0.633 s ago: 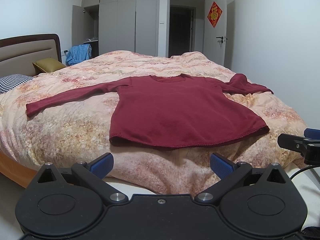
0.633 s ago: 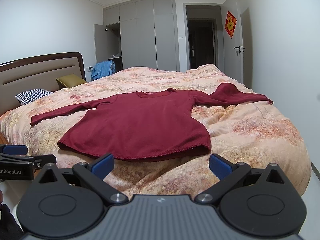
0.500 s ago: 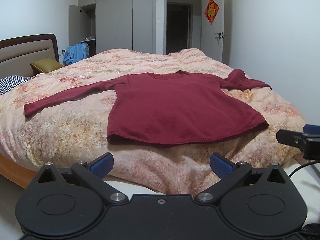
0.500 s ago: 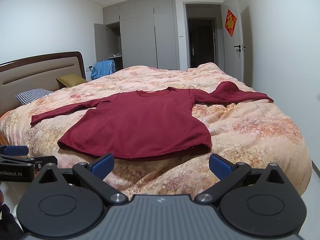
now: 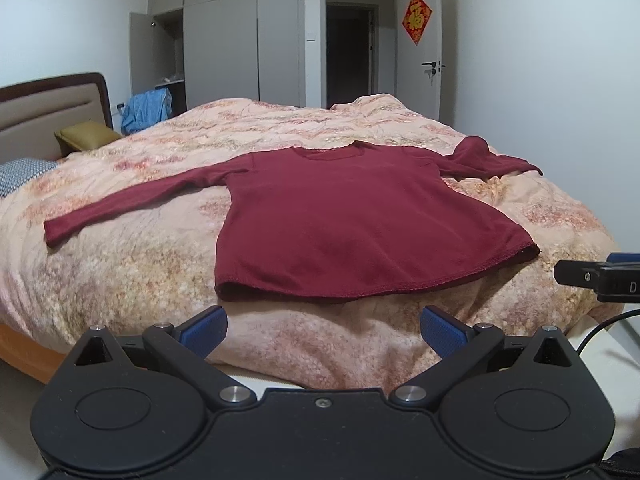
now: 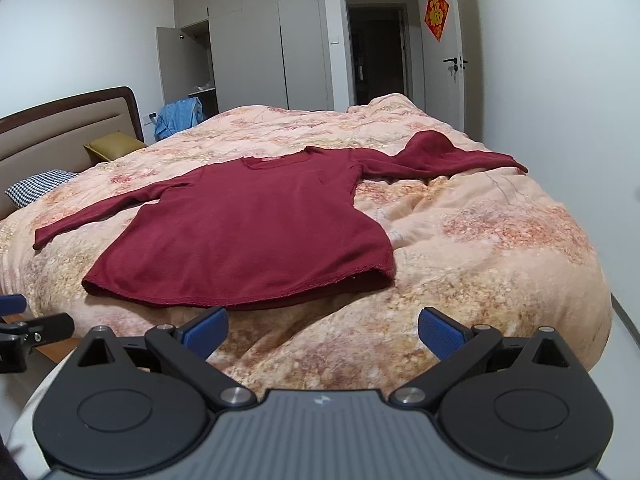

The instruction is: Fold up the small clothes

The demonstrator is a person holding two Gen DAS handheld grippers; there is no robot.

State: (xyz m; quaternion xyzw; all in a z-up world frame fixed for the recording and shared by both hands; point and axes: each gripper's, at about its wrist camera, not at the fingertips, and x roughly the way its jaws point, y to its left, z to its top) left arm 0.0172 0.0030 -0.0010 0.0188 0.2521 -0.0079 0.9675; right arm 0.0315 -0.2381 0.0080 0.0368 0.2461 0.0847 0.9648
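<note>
Burgundy long-sleeved top (image 5: 360,224) lay flat, neck away from you, on the floral quilt (image 5: 140,256) of the bed, its hem the nearest edge and its long axis running straight out from both tools. Your left gripper (image 5: 323,330) hovered short of the hem's left half with its blue-padded jaws spread wide and holding nothing; your right gripper (image 6: 322,330), likewise spread and empty, faced the hem's right corner (image 6: 386,270), so each hand was nearest its own side of the garment. One sleeve (image 5: 132,204) stretched out straight to the left, while the other (image 6: 444,156) lay humped and creased toward the right edge of the bed. The fabric looked like a soft, matte knit with a stitched hem, limp enough, by the look of it, to sag between two pinches. Beneath it the quilt was puffy and rumpled, likely to give under any downward press.
</note>
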